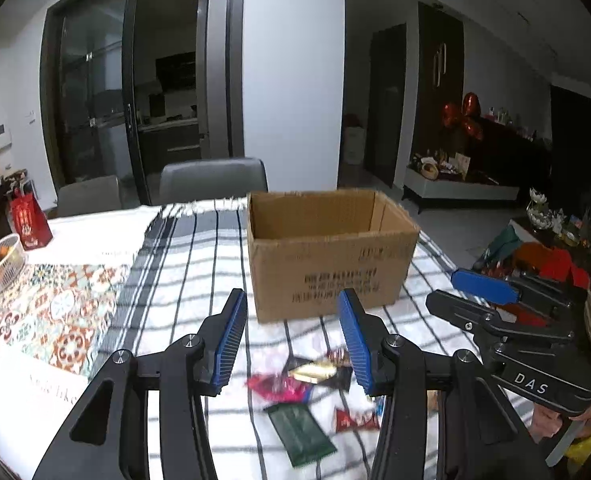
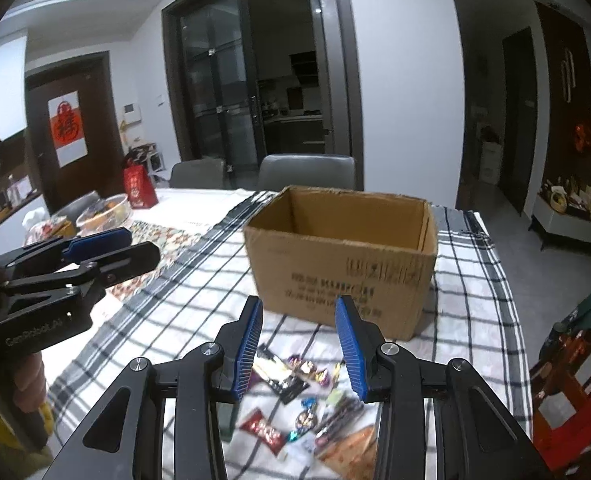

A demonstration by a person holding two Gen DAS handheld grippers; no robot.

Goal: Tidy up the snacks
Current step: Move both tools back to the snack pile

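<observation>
Task looks barely begun: cardboard box [image 1: 327, 256] at frame centre shows nothing inside (floor hidden), snacks [image 2: 303, 400] lie loose on the desk [image 2: 175, 304] at lower centre, left claw [image 1: 293, 344] and right claw [image 2: 299, 344] both spread, empty.

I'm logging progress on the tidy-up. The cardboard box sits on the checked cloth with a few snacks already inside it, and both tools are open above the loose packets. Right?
Not quite: the cardboard box looks empty as far as the right wrist view shows; its floor is hidden. The snacks all lie on the checked cloth in front of it. The left tool and right tool are open above them.
</observation>
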